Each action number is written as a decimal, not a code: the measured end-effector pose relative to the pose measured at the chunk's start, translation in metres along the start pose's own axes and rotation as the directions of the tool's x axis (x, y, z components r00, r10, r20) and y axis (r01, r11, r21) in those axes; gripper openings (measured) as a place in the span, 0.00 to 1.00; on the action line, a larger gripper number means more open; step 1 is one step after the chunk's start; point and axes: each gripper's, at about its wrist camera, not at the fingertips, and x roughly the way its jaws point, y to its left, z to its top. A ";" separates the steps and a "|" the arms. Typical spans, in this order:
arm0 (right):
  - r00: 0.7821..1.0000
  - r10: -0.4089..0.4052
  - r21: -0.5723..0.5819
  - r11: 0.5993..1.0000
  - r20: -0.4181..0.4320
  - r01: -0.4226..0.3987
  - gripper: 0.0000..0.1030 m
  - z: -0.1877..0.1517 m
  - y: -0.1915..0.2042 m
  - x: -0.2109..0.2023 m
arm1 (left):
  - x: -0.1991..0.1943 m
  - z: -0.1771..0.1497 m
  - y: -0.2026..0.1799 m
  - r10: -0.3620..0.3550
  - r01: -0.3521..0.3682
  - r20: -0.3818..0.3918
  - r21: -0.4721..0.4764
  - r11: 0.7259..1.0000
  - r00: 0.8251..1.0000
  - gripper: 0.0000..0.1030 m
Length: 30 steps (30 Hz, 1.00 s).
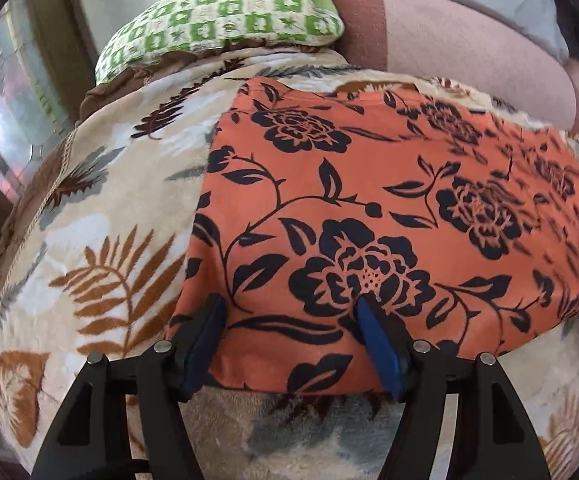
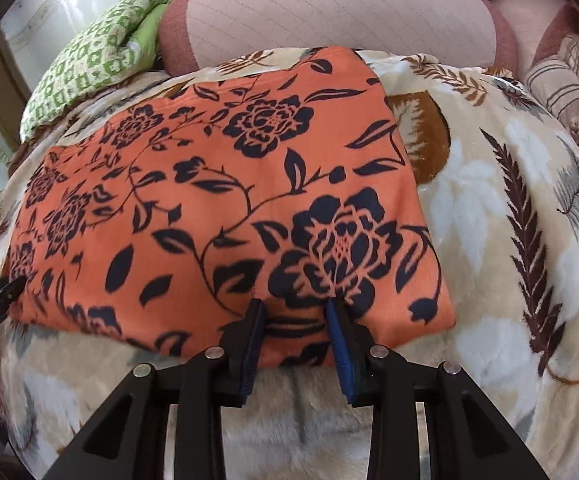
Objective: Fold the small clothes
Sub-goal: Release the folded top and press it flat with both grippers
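Orange floral garment (image 1: 369,208) lies flat on a cream leaf-print blanket (image 1: 101,208), spreading ahead of both tools. Left gripper (image 1: 293,308): jaws wide apart, blue pads (image 1: 373,320) resting on the near hem, close to the cloth's left corner; nothing pinched. Right gripper (image 2: 295,312): jaws parted, narrower than the left, tips on the same near hem toward the cloth's right corner (image 2: 429,312); no fabric clamped between them. Beyond the garment, far from the tools: a green checked pillow (image 1: 225,20) off to the left, and a pink bolster (image 2: 329,12) beside it. Striped cushion (image 2: 569,84) far right of the right gripper. No containers seen.
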 end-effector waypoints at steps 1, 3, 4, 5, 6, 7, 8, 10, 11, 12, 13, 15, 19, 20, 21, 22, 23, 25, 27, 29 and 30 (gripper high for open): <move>1.000 0.005 0.010 1.000 -0.008 -0.005 0.35 0.003 -0.001 -0.002 | -0.004 0.002 0.004 -0.011 0.011 -0.001 -0.031 0.999 1.000 0.68; 1.000 0.017 0.060 0.998 -0.014 -0.016 0.36 0.009 -0.001 -0.010 | -0.013 0.006 0.009 -0.037 0.039 0.030 -0.082 0.996 0.999 0.67; 0.998 0.061 0.081 0.995 0.010 -0.061 0.36 0.013 0.003 -0.018 | -0.020 0.008 0.010 -0.062 0.069 0.064 -0.102 0.992 0.996 0.67; 0.995 0.099 0.079 0.992 0.033 -0.102 0.36 0.015 0.008 -0.022 | -0.024 0.010 0.008 -0.085 0.093 0.085 -0.103 0.990 0.993 0.67; 0.986 0.156 0.058 0.985 0.065 -0.160 0.36 0.017 0.022 -0.029 | -0.028 0.012 0.003 -0.113 0.122 0.101 -0.088 0.989 0.988 0.67; 0.981 0.181 0.036 0.982 0.076 -0.184 0.36 0.019 0.033 -0.031 | -0.029 0.013 -0.001 -0.121 0.129 0.106 -0.072 0.989 0.987 0.67; 0.976 0.203 0.006 0.979 0.081 -0.204 0.36 0.020 0.049 -0.031 | -0.028 0.014 -0.006 -0.122 0.128 0.107 -0.053 0.990 0.987 0.67; 0.962 0.258 -0.049 0.966 0.088 -0.255 0.34 0.022 0.079 -0.029 | -0.023 0.013 -0.017 -0.106 0.107 0.092 -0.008 0.994 0.990 0.67; 0.956 0.279 -0.065 0.960 0.090 -0.274 0.34 0.022 0.091 -0.026 | -0.018 0.013 -0.022 -0.091 0.090 0.074 0.014 0.996 0.993 0.67; 0.953 0.290 -0.073 0.956 0.090 -0.284 0.33 0.021 0.100 -0.023 | -0.008 0.012 -0.027 -0.063 0.061 0.035 0.045 0.997 0.997 0.67; 0.951 0.298 -0.082 0.953 0.085 -0.291 0.30 0.020 0.109 -0.019 | -0.001 0.011 -0.030 -0.040 0.039 0.005 0.066 0.997 0.999 0.67; 0.953 0.298 -0.096 0.951 0.051 -0.293 0.26 0.018 0.122 -0.007 | 0.004 0.007 -0.030 -0.011 0.011 0.000 0.099 0.995 1.000 0.69; 0.967 0.255 -0.102 0.961 -0.014 -0.255 0.25 0.011 0.126 0.020 | 0.006 0.004 -0.028 0.012 -0.011 -0.007 0.136 0.991 1.000 0.71; 0.968 0.253 -0.112 0.961 -0.006 -0.252 0.25 0.009 0.127 0.022 | 0.006 0.004 -0.025 0.009 -0.008 -0.009 0.129 0.992 1.000 0.71; 0.970 0.242 -0.123 0.963 -0.004 -0.241 0.25 0.009 0.129 0.021 | 0.006 0.004 -0.023 0.003 -0.001 -0.012 0.118 0.993 1.000 0.71; 0.973 0.233 -0.127 0.964 -0.007 -0.232 0.25 0.010 0.131 0.020 | 0.004 0.005 -0.021 -0.008 0.010 -0.016 0.099 0.995 1.000 0.71; 0.974 0.226 -0.122 0.966 -0.011 -0.226 0.25 0.011 0.132 0.019 | 0.002 0.006 -0.018 -0.019 0.021 -0.017 0.083 0.996 1.000 0.71; 0.971 0.239 -0.100 0.966 -0.001 -0.238 0.26 0.013 0.130 0.015 | -0.006 0.006 -0.007 -0.046 0.046 -0.003 0.034 0.998 0.999 0.71; 0.956 0.291 -0.082 0.954 0.027 -0.288 0.27 0.014 0.128 0.007 | -0.017 0.006 0.003 -0.033 0.034 0.039 -0.008 0.999 0.999 0.71; 0.942 0.329 -0.104 0.941 0.068 -0.322 0.27 0.014 0.134 -0.005 | -0.026 0.004 0.014 0.032 -0.030 0.078 -0.027 0.999 0.996 0.71; 0.938 0.338 -0.120 0.937 0.076 -0.327 0.27 0.012 0.140 -0.009 | -0.025 0.003 0.018 0.073 -0.071 0.073 -0.031 0.997 0.995 0.71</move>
